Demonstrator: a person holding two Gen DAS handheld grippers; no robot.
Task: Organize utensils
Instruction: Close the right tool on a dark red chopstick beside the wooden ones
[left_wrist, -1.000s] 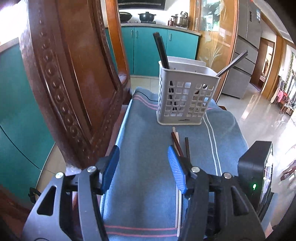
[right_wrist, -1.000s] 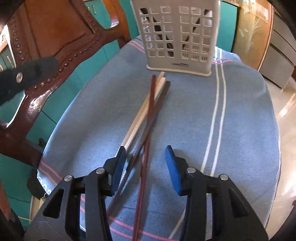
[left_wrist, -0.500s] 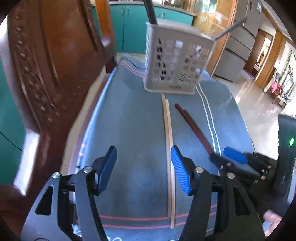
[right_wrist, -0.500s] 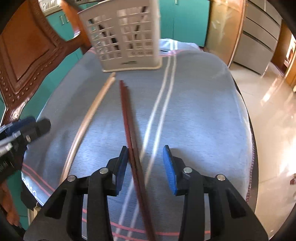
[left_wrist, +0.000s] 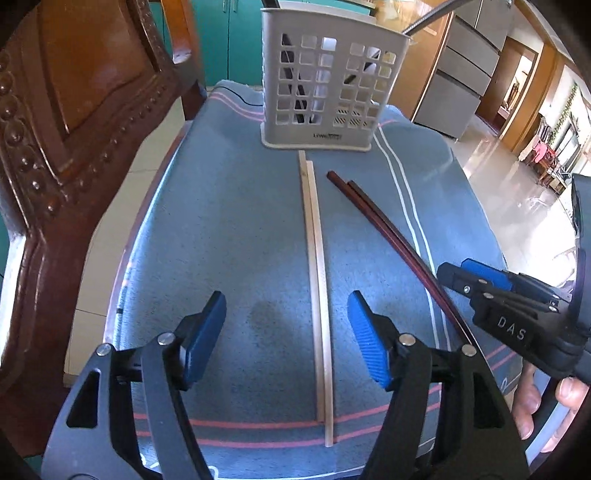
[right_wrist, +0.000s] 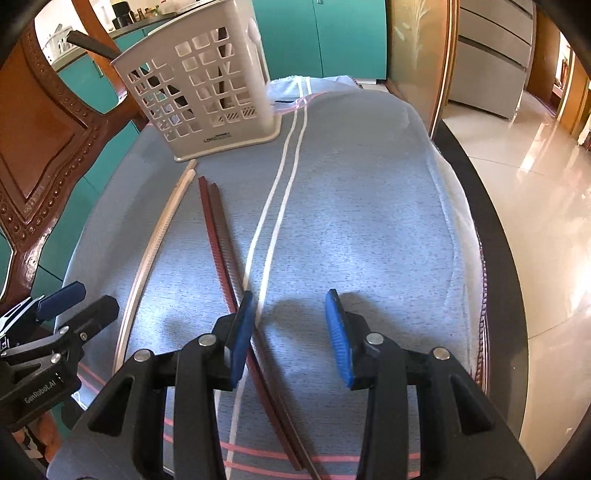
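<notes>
A white perforated utensil holder (left_wrist: 325, 85) stands at the far end of a blue cloth, with dark utensils in it; it also shows in the right wrist view (right_wrist: 207, 92). A pale wooden chopstick pair (left_wrist: 317, 280) lies lengthwise on the cloth, inside the span of my open left gripper (left_wrist: 286, 339). A dark red chopstick pair (left_wrist: 388, 229) lies to its right. In the right wrist view the red pair (right_wrist: 225, 258) runs under the left finger of my open, empty right gripper (right_wrist: 291, 328), and the pale pair (right_wrist: 155, 243) lies further left.
A carved wooden chair back (left_wrist: 74, 129) stands close on the left. The blue cloth (right_wrist: 369, 221) with white and pink stripes covers a small table whose dark rim (right_wrist: 495, 258) shows on the right. Teal cabinets and a tiled floor lie beyond.
The mixed chopsticks have been separated into a pale pair and a red pair. Both grippers have shifted sideways; the right gripper now sits right of the red pair.
</notes>
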